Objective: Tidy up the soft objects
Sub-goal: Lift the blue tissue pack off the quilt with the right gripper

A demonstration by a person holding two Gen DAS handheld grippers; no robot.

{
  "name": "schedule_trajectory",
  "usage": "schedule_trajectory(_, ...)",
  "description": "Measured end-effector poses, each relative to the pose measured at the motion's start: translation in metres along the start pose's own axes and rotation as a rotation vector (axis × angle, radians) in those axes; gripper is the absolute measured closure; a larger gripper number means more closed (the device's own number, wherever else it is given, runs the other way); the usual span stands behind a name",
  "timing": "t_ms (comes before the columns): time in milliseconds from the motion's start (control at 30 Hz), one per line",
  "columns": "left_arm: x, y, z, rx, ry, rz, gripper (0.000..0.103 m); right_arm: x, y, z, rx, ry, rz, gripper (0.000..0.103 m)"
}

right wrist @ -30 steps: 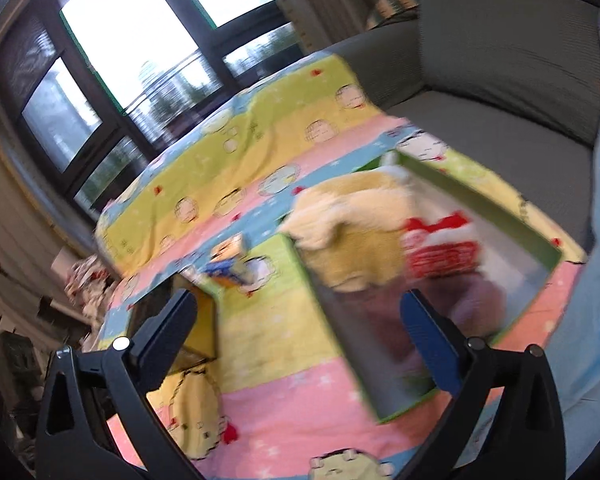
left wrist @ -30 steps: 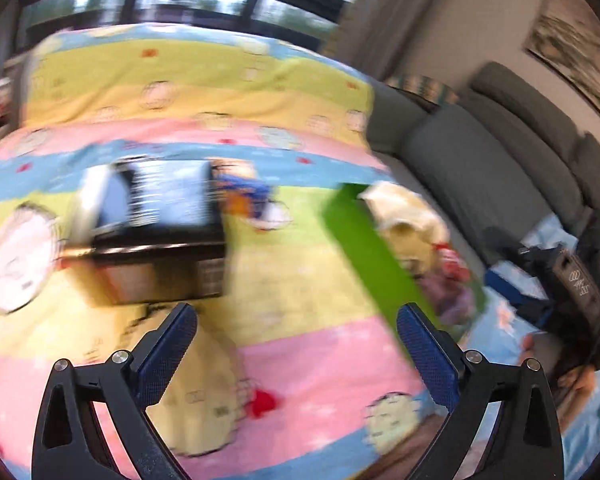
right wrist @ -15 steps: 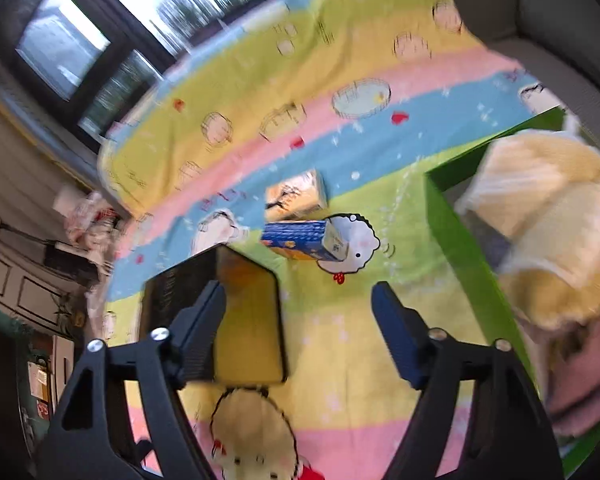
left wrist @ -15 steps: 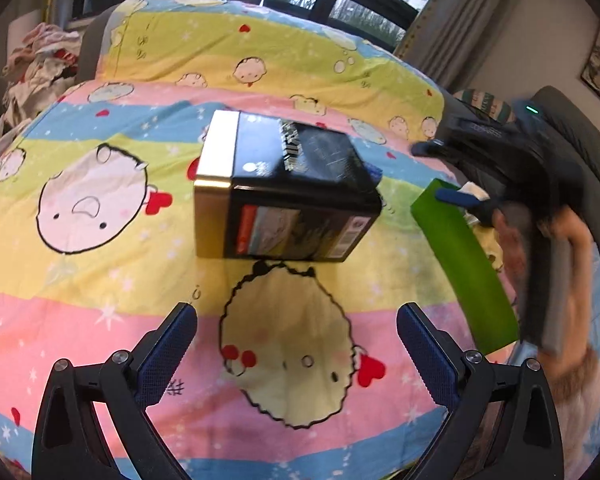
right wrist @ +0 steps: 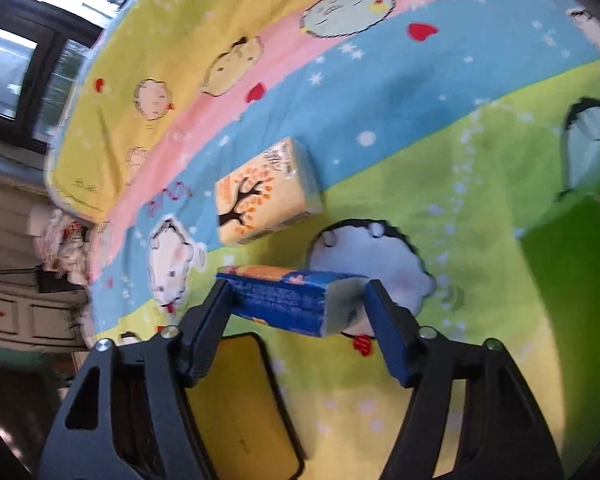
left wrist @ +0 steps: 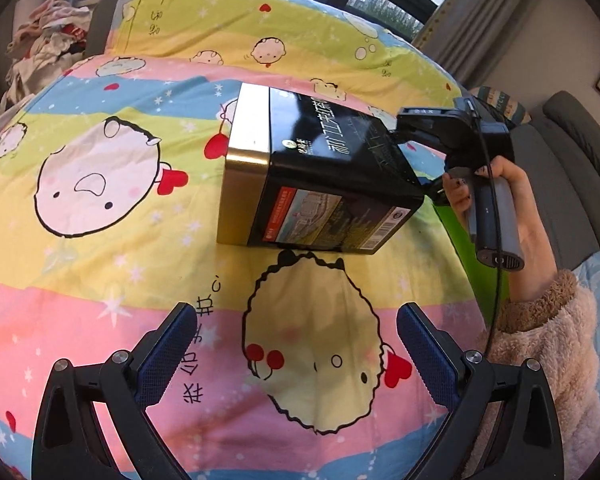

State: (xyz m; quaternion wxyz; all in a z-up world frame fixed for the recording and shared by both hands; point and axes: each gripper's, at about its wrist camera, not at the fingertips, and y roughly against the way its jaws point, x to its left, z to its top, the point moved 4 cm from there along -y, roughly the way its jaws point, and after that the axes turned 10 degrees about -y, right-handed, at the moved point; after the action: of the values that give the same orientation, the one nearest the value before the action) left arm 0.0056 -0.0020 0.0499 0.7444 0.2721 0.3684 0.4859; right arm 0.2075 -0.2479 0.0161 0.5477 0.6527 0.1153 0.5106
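The left gripper (left wrist: 296,354) is hovering with its blue-padded fingers (left wrist: 166,354) spread wide and gripping nothing, over the striped cartoon blanket (left wrist: 100,272); beneath it a yellow round-faced character is lying printed on the pink band, with black Chinese characters beside it that I cannot read surely; beyond that a black and gold box (left wrist: 320,176) is lying on its side on the yellow band, white Chinese writing running along its top face, a picture label and a barcode showing on the near face, the small print too fine to read.

At the far right corner of that box the right gripper (right wrist: 300,312) is reaching in, seen from the left wrist view as a black head on a grey handle; the person's hand (left wrist: 512,216) is wrapping the handle, wrist bent, a fluffy pink sleeve (left wrist: 548,344) covering the forearm.

In the right wrist view its fingers are standing partly open on either side of a blue tissue pack (right wrist: 288,300); the left pad is touching the pack's end, the right pad just beside the other, so whether it is gripping I cannot tell; the pack's print is blurred; just behind it an orange tissue pack (right wrist: 268,192) with a black tree drawing is lying on the blue band; a green bin (right wrist: 568,272) is standing at the right; a window (right wrist: 16,60) is showing farthest off.
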Motion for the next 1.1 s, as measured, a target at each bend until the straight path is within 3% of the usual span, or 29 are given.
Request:
schedule_trajectory(67,0.0,-0.001,0.0,0.005,0.002,0.0,0.003,-0.002,0.006,0.003,-0.048,0.002,0.024,0.056)
schedule_trajectory(100,0.001,-0.001,0.0,0.007,0.004,0.001,0.003,-0.002,0.011,0.003,-0.071,0.011,0.032,0.058)
schedule_trajectory(300,-0.003,0.0,-0.001,0.011,0.005,-0.017,0.003,-0.007,0.024,0.001,-0.072,0.025,0.071,0.084)
schedule_trajectory(367,-0.006,0.003,-0.001,0.01,-0.005,-0.021,0.003,-0.007,0.029,-0.002,-0.075,0.032,0.083,0.097)
schedule_trajectory(433,-0.01,0.006,0.0,0.001,-0.016,-0.028,0.003,-0.007,0.042,-0.014,-0.087,0.081,0.078,0.103)
schedule_trajectory(600,-0.016,0.008,-0.001,0.002,-0.021,-0.045,0.003,-0.016,0.069,-0.041,-0.089,0.123,0.11,0.103)
schedule_trajectory(700,-0.02,0.009,-0.002,0.006,-0.027,-0.048,0.003,-0.018,0.082,-0.047,-0.11,0.132,0.101,0.099)
schedule_trajectory(800,-0.023,0.009,-0.004,0.009,-0.032,-0.046,0.003,-0.014,0.079,-0.038,-0.099,0.148,0.024,0.094)
schedule_trajectory(833,-0.023,0.01,-0.005,0.009,-0.036,-0.047,0.003,-0.011,0.073,-0.032,-0.095,0.135,-0.008,0.082)
schedule_trajectory(867,-0.024,0.01,-0.005,0.013,-0.041,-0.044,0.003,-0.008,0.068,-0.027,-0.09,0.122,-0.014,0.057)
schedule_trajectory(933,-0.023,0.008,-0.005,0.023,-0.047,-0.031,0.003,-0.006,0.058,-0.019,-0.073,0.082,-0.003,0.03)
schedule_trajectory(1100,-0.017,0.002,-0.005,0.04,-0.048,-0.012,0.003,-0.021,0.008,0.005,0.066,-0.13,0.007,0.031)
